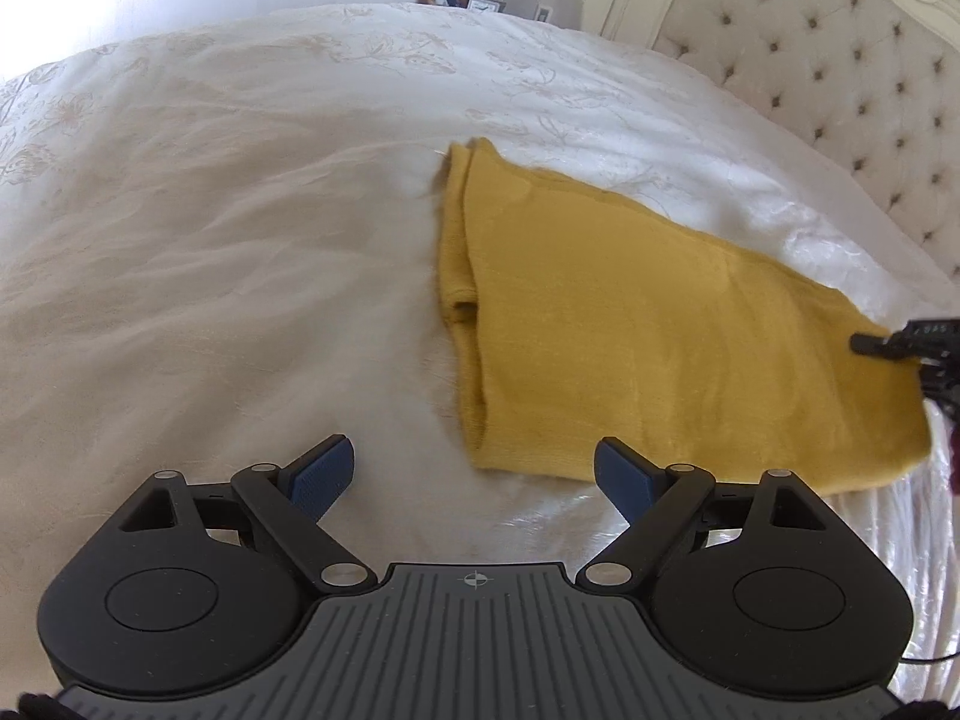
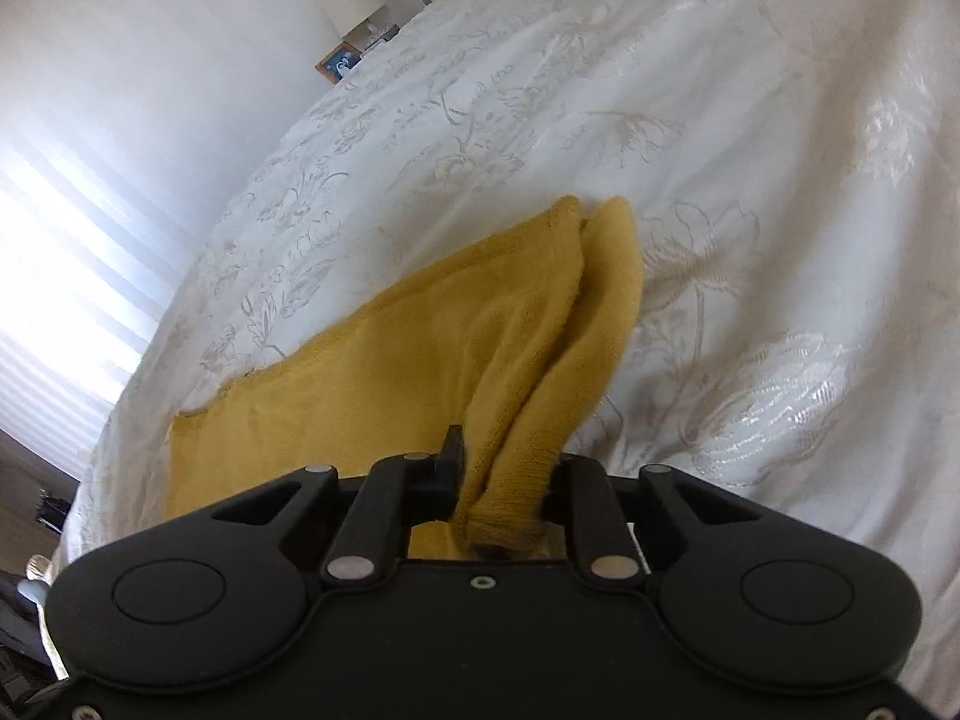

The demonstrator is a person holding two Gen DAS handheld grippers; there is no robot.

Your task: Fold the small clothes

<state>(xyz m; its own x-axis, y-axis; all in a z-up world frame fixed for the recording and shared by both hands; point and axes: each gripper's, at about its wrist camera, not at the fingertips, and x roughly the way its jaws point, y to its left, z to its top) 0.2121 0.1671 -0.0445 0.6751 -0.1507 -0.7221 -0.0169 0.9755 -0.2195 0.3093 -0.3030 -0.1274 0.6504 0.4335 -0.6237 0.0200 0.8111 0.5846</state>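
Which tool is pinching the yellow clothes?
The right tool: it is shut on the yellow garment. The left tool is open, holding nothing.

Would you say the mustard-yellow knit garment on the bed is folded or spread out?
Folded: the mustard-yellow knit garment shows doubled layers along its left edge.

Left wrist: above the bedspread (image 1: 240, 240), facing the headboard (image 1: 840, 120).
Right wrist: low, close on the yellow garment (image 2: 390, 390), facing the lamp (image 2: 348, 0).
Shared: garment, bedspread, lamp.
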